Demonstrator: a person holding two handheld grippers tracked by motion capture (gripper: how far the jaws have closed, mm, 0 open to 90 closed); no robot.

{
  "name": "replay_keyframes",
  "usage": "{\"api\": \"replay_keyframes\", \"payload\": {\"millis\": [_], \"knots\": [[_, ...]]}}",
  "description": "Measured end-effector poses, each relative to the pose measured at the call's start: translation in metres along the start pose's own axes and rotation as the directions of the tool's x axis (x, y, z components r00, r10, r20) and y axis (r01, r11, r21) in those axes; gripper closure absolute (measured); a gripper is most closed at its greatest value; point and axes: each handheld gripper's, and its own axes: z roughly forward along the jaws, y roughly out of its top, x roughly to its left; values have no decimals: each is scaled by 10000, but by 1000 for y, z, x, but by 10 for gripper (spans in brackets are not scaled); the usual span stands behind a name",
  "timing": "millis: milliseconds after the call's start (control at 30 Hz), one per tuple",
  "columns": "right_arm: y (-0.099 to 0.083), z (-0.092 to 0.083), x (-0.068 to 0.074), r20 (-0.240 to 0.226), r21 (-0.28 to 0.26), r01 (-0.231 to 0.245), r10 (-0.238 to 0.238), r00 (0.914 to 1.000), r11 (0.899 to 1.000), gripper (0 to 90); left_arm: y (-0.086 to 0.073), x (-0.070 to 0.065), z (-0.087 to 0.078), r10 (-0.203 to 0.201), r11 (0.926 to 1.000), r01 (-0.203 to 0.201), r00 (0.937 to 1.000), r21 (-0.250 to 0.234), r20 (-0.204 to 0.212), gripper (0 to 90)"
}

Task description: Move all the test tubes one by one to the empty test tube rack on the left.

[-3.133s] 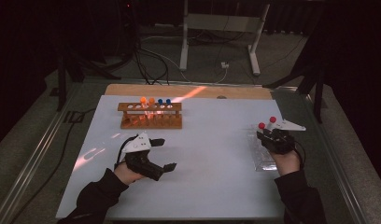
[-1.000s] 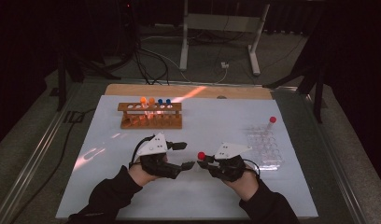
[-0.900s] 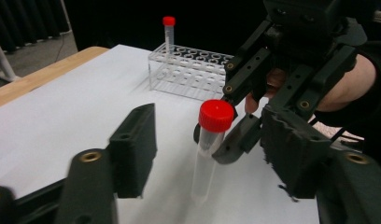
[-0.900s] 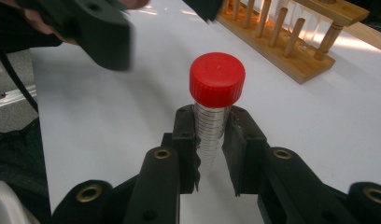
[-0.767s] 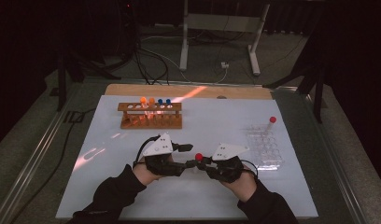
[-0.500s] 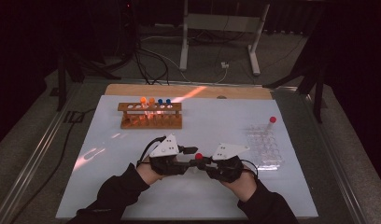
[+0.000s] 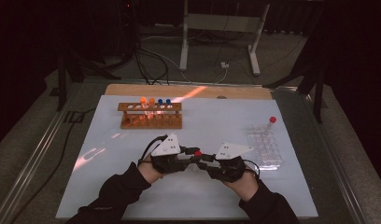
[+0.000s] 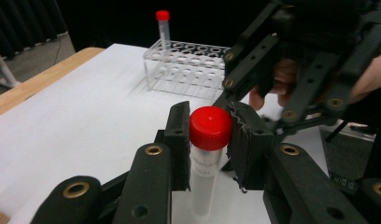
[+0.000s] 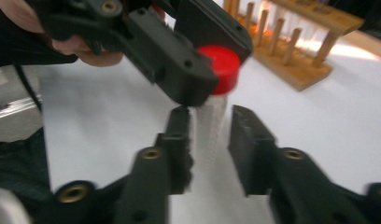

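the left gripper (image 7: 191, 156) is clamped on the red cap of a clear tube (image 8: 206, 158); in the left gripper view its 2 black pads press the cap from both sides, and its jaws have just been closing onto it. the tube stands upright above the white mat (image 7: 132, 186), near the front middle of the table, between the 2 hands. the right gripper (image 7: 203, 161) meets it from the other side: in the right gripper view its 2 jaws flank the clear body of the tube below the cap, with a gap showing on the right-hand side, so it is let go; its jaws have just been opening. the picture there is blurred, so whether the left-hand pad brushes the tube cannot be told.

counted in the high view: 2 grippers, each with 1 grey three-cornered plate on top. 1 wooden rack (image 7: 151, 115) at the back left of the mat, with 2 orange-capped tubes (image 7: 147, 101) and 2 blue-capped tubes (image 7: 164, 101) standing in it. 1 clear plastic rack (image 7: 268, 149) at the right, well apart from the wooden one, holding 1 red-capped tube (image 7: 271, 122) upright at its far corner. that makes 2 red-capped tubes in all, 1 in the rack and 1 in the grip.
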Motion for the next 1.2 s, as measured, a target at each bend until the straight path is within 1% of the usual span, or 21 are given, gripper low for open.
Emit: {"api": "replay_keyframes", "payload": {"millis": [67,133,200,267,333,367,433,500,567,633,700,800,867,900,933,967,1000,1033,1067,1133,1200], "knots": [[0,-3,-1,4,-197,-102,102,9999,9998,580,0,5,-5,-80,10000,80,9998,7,-195,717],[1,-7,-2,155,-413,-149,155,9998,9990,520,1,10,-11,-93,10000,93,9990,-6,-429,717],[1,-11,-3,236,-621,-199,214,9995,9979,429,2,15,-18,-156,9999,156,9976,-3,-668,718],[1,-13,-4,226,-814,-244,263,9994,9964,358,3,19,-25,-182,9998,179,9960,-41,-873,717],[2,-15,-4,239,-882,-348,370,9990,9955,281,4,24,-33,-259,9996,247,9933,-118,-1126,717],[1,-16,-5,194,-1031,-418,440,9988,9938,259,5,26,-37,-261,9996,242,9916,-167,-1264,717],[2,-18,-5,287,-1123,-516,551,9981,9923,183,6,32,-46,-353,9990,308,9879,-322,-1509,718],[3,-20,-6,300,-1275,-611,654,9974,9900,139,7,36,-53,-348,9988,282,9834,-394,-1783,717],[3,-20,-6,355,-1310,-705,757,9965,9889,66,8,42,-62,-432,9981,332,9778,-520,-2052,718],[3,-21,-8,84,-1326,-787,805,9967,9880,2,9,46,-68,-466,9976,336,9729,-610,-2264,717],[3,-23,-9,-1,-1448,-869,878,9961,9856,2,10,52,-76,-487,9973,328,9647,-654,-2589,718],[3,-24,-9,137,-1487,-827,856,9962,9854,2,12,61,-86,-594,9964,382,9513,-754,-3024,717],[3,-25,-9,225,-1543,-763,807,9965,9851,2,13,69,-93,-762,9950,509,9423,-856,-3260,717],[3,-25,-8,350,-1530,-714,776,9964,9856,2,13,72,-96,-809,9947,539,9352,-873,-3447,718],[2,-25,-7,421,-1599,-686,762,9962,9848,2,13,75,-99,-815,9947,536,9314,-876,-3549,718],[2,-25,-8,352,-1596,-672,737,9967,9849,2,14,80,-102,-895,9938,582,9249,-950,-3695,717],[2,-25,-7,420,-1559,-620,693,9967,9858,2,14,84,-105,-917,9936,586,9182,-967,-3853,717],[2,-25,-7,472,-1557,-571,651,9968,9862,2,14,87,-107,-979,9930,635,9142,-995,-3932,718],[2,-24,-7,468,-1537,-560,639,9969,9865,2,13,91,-109,-992,9929,631,9077,-1012,-4078,718],[2,-24,-7,522,-1545,-541,628,9967,9865,2,12,98,-112,-1073,9924,703,8975,-1014,-4278,718],[1,-24,-7,498,-1547,-536,619,9968,9865,2,10,105,-115,-1181,9912,778,8852,-1070,-4501,718]]}}
